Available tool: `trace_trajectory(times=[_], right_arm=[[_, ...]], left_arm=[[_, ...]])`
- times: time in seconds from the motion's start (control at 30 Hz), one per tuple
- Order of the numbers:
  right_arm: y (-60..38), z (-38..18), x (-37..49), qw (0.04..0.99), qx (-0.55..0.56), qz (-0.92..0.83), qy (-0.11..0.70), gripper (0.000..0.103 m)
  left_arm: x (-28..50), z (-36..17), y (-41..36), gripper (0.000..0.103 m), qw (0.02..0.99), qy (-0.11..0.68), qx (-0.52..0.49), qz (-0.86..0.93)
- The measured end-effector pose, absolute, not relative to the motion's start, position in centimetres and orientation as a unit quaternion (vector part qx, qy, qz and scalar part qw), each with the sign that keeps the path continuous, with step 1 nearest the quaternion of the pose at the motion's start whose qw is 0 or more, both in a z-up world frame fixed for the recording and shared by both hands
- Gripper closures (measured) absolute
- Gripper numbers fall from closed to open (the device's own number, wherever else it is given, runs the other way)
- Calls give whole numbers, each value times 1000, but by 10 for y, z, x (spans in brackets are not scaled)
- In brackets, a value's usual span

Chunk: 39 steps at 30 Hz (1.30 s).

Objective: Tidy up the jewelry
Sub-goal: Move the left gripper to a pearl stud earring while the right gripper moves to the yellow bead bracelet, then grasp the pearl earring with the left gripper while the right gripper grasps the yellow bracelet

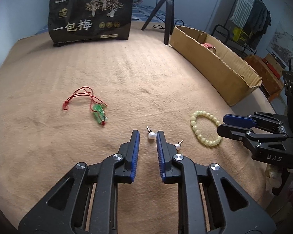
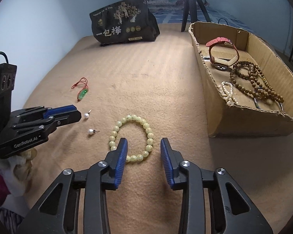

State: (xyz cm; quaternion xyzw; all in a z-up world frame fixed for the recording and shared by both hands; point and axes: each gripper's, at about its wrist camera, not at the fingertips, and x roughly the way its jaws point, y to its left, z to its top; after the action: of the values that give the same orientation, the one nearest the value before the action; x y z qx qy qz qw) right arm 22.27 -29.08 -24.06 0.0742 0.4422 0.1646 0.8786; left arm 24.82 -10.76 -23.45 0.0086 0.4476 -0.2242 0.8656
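Mostly bare, a tan blanket (image 2: 146,74) covers the bed that carries everything, with wide open cloth through the middle and toward the near edge. At the far edge a black snack bag (image 1: 90,17) stands upright, and a black tripod (image 1: 167,13) stands beside it toward the far right corner. Along the right edge lies a shallow cardboard box (image 2: 242,122), its top open and its near rim ragged. Inside it are a red-strapped watch (image 2: 222,52), a heap of brown wooden beads (image 2: 254,80) and a small string of white beads (image 2: 227,90) against the near wall.

Loose jewelry lies on the cloth nearer the middle. A green pendant on a red cord (image 1: 99,113) sits alone toward the left, well apart from the rest. Two pearl stud earrings lie close together: one pearl earring (image 1: 151,135) rests between the tips of the left gripper (image 1: 148,136), whose jaws are narrowed around it, with a small gap on one side; the second pearl earring (image 1: 177,145) lies just outside its right finger. A pale yellow bead bracelet (image 2: 131,138) lies flat between the earrings and the box. The right gripper (image 2: 143,146) stands half open over it, left finger (image 2: 120,156) across the beads, right finger outside the ring, pressing nothing.
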Motion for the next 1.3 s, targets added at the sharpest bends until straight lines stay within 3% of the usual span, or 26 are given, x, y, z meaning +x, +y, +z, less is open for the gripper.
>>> trace_trajectory(times=[0.5, 0.73, 1.3], right_arm=[[-283, -248, 236, 876, 55, 158, 453, 80], [-277, -252, 240, 874, 42, 155, 459, 96], [-273, -221, 223, 888, 56, 168, 424, 97]], left_arm=[[254, -247, -119, 95, 862, 456, 34, -216], [255, -247, -121, 96, 867, 450, 39, -210], [241, -221, -110, 96, 880, 427, 22, -206]])
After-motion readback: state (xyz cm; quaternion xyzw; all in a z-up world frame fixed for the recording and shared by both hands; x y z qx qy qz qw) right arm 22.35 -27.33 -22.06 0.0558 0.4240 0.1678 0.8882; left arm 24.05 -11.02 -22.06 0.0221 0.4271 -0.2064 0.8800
